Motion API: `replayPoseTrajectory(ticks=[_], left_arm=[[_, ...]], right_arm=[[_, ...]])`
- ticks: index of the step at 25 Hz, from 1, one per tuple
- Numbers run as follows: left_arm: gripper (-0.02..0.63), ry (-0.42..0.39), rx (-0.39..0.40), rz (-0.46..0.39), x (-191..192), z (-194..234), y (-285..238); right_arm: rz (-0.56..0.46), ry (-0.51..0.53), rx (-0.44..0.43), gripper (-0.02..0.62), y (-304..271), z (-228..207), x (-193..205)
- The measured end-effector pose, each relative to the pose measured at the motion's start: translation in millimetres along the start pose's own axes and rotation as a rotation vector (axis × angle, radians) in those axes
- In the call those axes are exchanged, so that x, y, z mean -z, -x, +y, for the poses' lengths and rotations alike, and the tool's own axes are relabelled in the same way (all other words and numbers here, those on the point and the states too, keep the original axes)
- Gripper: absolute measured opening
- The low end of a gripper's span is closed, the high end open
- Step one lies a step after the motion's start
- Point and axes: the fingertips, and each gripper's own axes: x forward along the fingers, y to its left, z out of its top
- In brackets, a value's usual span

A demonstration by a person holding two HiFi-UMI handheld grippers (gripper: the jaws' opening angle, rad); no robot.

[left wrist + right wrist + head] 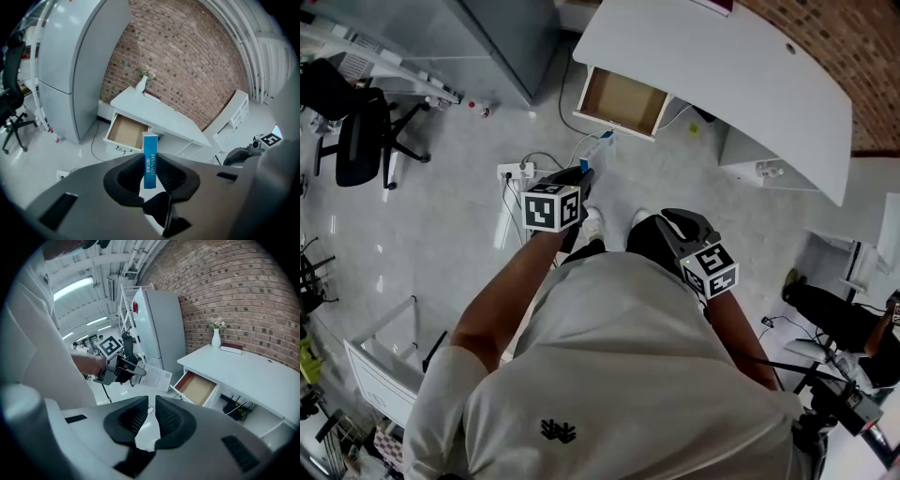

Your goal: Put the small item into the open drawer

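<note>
Glossy cardboard box (150, 159); drawer (623, 101) wood-lined (matt); rough brick wall (187, 61).

Head view looks steeply down from above the person's shoulders, with the open white drawer with a brown bottom (623, 101) at upper centre. Both gripper views face it from lower, across the floor: the drawer (125, 131) sits left of centre in the left gripper view, and the drawer (199, 387) sits right of centre in the right gripper view.

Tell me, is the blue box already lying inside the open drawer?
No, the blue box is clamped upright between the left gripper's jaws, well short of the open drawer, which looks empty.
</note>
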Motion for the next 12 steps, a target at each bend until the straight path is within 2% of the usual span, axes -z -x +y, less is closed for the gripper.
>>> replayPoseTrajectory(ticks=[5,12], left_arm=[[0.084,0.065,-0.05,0.003,-39,23,-43],[0.084,0.203,-0.137,0.018,-65,54,-103]], right_arm=[[0.031,0.021,-0.044,0.044,-22,-52,-27],[0.062,0.082,-0.152,0.038,-55,-120,-54]])
